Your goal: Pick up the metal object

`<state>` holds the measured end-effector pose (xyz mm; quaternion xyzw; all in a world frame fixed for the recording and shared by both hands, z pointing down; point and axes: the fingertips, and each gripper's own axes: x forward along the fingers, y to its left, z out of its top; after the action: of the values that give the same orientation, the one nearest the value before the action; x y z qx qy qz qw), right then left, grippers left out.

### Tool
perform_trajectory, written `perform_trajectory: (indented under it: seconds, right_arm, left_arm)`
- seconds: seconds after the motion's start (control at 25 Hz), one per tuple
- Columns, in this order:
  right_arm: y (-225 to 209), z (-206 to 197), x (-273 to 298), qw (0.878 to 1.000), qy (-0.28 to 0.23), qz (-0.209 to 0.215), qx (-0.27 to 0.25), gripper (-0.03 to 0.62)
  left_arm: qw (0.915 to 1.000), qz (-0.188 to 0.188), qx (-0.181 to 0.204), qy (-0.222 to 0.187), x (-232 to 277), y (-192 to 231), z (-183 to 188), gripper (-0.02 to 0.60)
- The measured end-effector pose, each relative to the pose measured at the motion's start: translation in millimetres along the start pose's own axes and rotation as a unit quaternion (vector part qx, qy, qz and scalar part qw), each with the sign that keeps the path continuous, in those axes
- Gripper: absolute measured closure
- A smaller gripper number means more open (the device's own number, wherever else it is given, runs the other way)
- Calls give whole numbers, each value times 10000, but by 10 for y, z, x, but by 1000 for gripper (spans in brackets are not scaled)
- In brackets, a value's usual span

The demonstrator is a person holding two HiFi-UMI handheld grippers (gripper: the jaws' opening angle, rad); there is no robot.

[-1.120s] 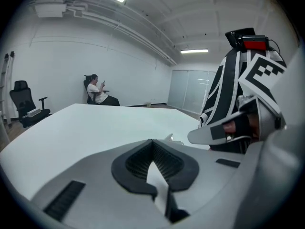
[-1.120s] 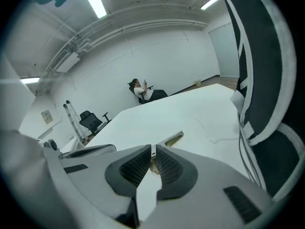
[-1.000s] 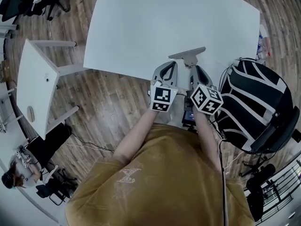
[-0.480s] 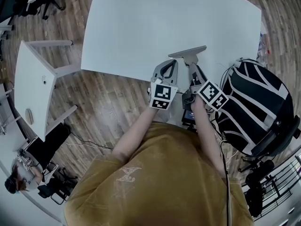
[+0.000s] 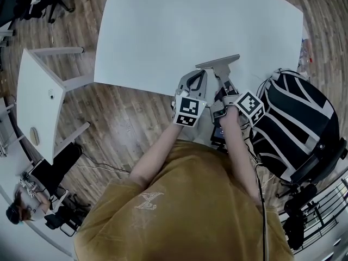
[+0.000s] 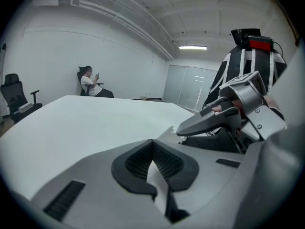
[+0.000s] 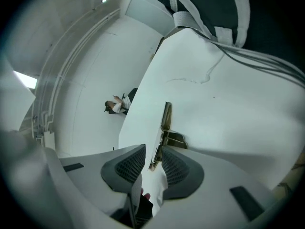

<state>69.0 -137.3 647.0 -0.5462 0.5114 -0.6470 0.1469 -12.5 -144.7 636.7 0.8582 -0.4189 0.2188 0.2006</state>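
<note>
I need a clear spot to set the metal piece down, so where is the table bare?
The white table is bare from the metal object to its far and left edges. The near right edge is crowded: the left gripper and right gripper sit side by side at the object, with the backpack beside them.

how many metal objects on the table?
1. The metal object lies near the white table's front edge, between the right hand-held gripper's jaws. That hand-held gripper could hide another.
</note>
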Motion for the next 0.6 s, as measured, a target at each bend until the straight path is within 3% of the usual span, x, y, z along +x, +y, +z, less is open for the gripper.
perform_trajectory:
  seconds: [0.32, 0.44, 0.6]
  right_arm:
    - [-126, 30, 112, 9974, -13, 19, 723, 511]
    - [-83, 38, 144, 9961, 22, 217, 850, 572]
    - [-67, 44, 169, 9942, 47, 362, 1012, 584]
  left_arm:
    - [10000, -11, 40, 78, -1, 45, -30, 575]
    - [9999, 2, 18, 105, 6, 60, -53, 575]
    - [9999, -8, 0, 134, 10, 40, -78, 575]
